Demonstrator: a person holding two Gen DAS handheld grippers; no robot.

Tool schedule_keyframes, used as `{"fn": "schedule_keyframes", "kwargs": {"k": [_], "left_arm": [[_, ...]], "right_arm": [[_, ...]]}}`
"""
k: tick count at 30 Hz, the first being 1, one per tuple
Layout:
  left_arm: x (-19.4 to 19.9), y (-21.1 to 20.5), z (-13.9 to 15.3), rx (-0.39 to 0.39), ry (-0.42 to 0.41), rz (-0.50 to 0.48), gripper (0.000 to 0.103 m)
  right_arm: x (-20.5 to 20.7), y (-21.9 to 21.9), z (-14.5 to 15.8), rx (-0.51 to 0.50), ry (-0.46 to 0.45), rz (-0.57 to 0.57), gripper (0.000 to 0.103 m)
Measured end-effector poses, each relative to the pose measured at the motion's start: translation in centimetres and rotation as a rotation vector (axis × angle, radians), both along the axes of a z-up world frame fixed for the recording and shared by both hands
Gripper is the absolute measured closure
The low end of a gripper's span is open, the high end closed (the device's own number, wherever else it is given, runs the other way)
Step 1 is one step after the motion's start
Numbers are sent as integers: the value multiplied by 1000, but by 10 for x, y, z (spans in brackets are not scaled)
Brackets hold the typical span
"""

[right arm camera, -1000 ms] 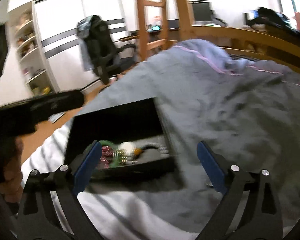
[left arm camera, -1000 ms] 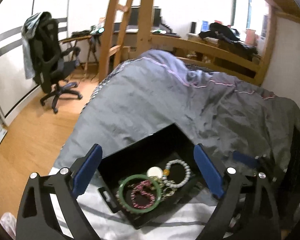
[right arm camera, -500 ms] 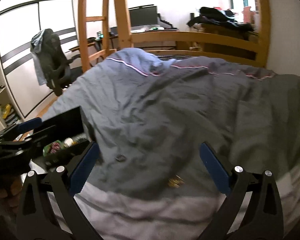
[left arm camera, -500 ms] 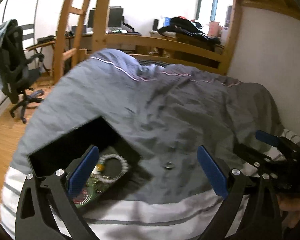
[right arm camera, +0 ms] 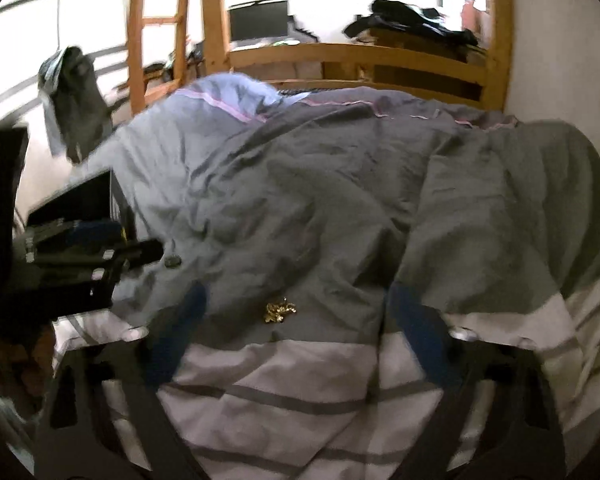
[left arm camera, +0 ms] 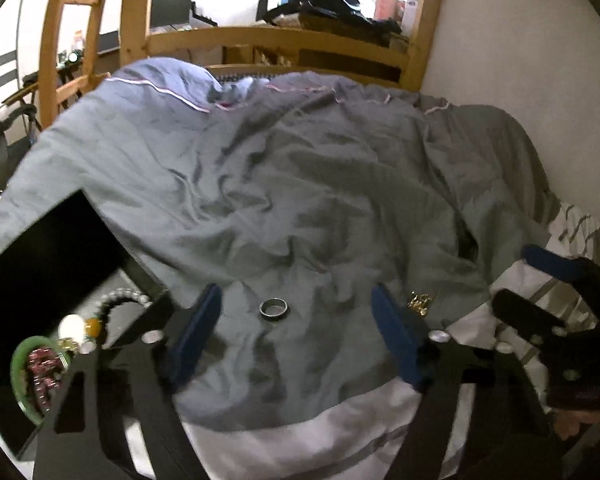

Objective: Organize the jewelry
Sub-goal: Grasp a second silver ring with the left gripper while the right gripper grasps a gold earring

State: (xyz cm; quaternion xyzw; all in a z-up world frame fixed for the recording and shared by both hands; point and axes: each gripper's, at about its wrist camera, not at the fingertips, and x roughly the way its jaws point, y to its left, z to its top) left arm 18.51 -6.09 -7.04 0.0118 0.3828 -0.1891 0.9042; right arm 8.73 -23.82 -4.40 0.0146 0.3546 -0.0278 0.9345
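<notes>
Left wrist: ring (left arm camera: 273, 308) between spread fingers (left arm camera: 196, 334)

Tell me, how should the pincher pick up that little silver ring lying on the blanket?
The silver ring lies flat on the grey duvet, between the open left gripper fingers. Best to come straight down from above and pinch across its band, one finger on each outer side. The soft cloth may let it sink, so squeeze gently.

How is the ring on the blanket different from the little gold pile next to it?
The ring is silvery grey; the gold pile is shiny yellow. The ring is one smooth round hoop lying flat; the gold pile is a bumpy, tangled clump. The ring sits between the left tool's open fingers; the gold pile sits between the right tool's. Both rest loose on the grey blanket, outside the black box.
</notes>
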Motion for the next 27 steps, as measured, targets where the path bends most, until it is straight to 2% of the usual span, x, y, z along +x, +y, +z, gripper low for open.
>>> {"fn": "schedule_keyframes", "kwargs": {"k": [2,4,9,11,12,14,16,17,21,25,27], "left_arm": [[6,-3,-7,4,25,-22,46],[11,-7,-14,20,32,-26,52],[21,-12,-29,28,62,-48,55],[26,-14,-35,24,86,-59,66],[28,-14,-37,24,95,-57,68],[31,-14,-40,35,117,-41,78],[32,-10,-42,24,134,-26,80],[33,-8,-42,21,136,-15,84],[32,-4,-39,32,139,14,84],[30,-9,-39,84,114,27,84],[30,-7,-39,94,107,35,79]], "right_arm": [[11,6,-14,-2,33,50,45],[23,8,-26,26,58,68,53],[55,6,-49,77,137,45,53],[59,6,-61,84,193,28,53],[58,6,-65,87,205,27,54],[57,6,-66,82,215,29,60],[57,4,-66,84,222,24,69],[56,3,-66,81,227,20,70],[54,0,-69,79,246,10,70],[55,2,-73,76,259,12,69],[55,3,-74,71,262,12,69]]}}
